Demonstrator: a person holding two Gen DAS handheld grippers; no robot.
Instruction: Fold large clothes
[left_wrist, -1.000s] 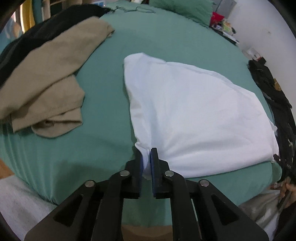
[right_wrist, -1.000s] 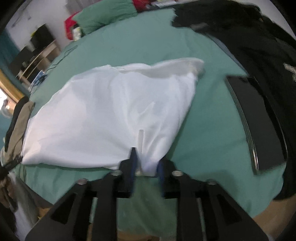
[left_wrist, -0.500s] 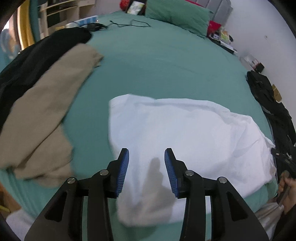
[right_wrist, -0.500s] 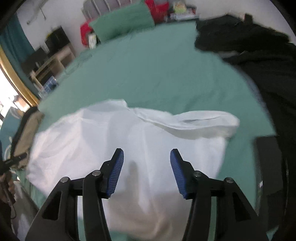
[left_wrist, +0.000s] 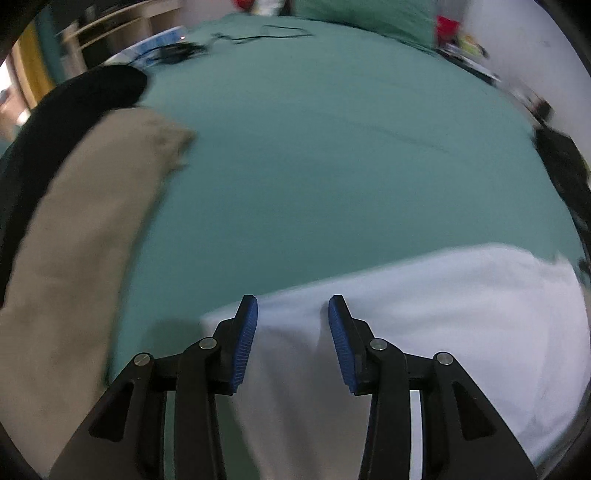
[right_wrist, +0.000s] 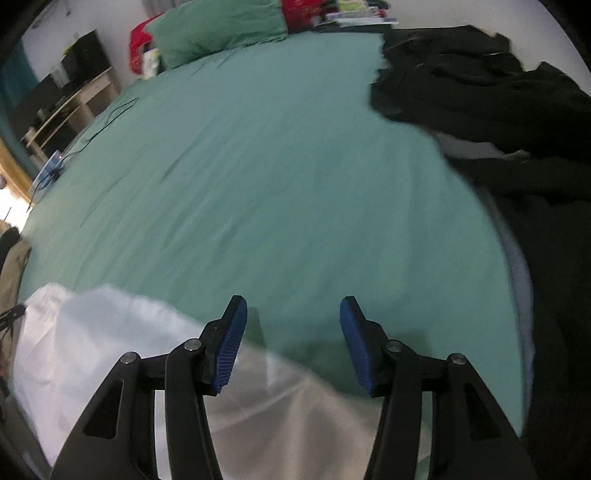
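With both sets of jaws apart and nothing between them, I judge the fold laid: my left gripper (left_wrist: 292, 308) hovers over the white garment (left_wrist: 424, 325), which lies flat on the near part of the green bed (left_wrist: 332, 166); my right gripper (right_wrist: 293, 310) hangs past its far edge. Open sheet stretches ahead; a tan garment (left_wrist: 81, 236) crowds the left, black clothes (right_wrist: 480, 92) the right.

White garment (left_wrist: 424, 332) smooth matt cloth; bedsheet (left_wrist: 332, 166) matt teal cloth; pads (left_wrist: 245, 343) ribbed blue.
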